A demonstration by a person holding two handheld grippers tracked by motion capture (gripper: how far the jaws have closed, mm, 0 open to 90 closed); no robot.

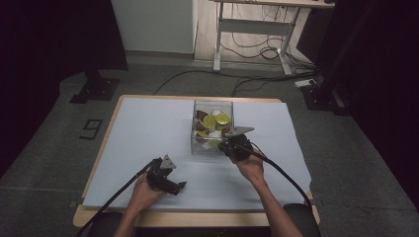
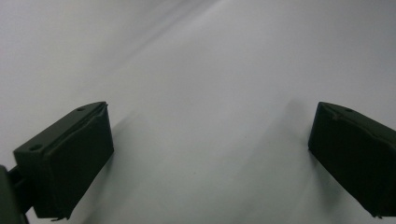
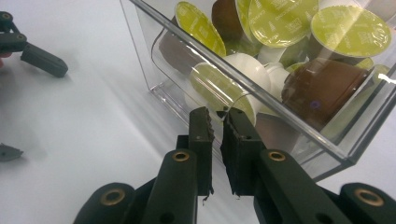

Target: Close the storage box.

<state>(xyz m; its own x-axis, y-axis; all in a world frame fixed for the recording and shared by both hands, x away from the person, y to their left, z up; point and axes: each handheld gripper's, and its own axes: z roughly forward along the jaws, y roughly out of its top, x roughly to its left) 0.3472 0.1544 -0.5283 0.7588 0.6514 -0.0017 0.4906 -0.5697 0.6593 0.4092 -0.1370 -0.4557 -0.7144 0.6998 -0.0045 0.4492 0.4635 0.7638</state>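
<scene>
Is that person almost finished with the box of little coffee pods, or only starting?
Probably only starting. Done: nothing visible, since every pod sits inside the clear box. In hand: the right gripper, shut, its tips at the box's near wall. The left gripper rests open on the white sheet. Whatever happens with the pods is still ahead.

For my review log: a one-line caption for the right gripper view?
Right gripper, jaws shut, at the clear box's near wall; coffee capsules piled inside.
</scene>
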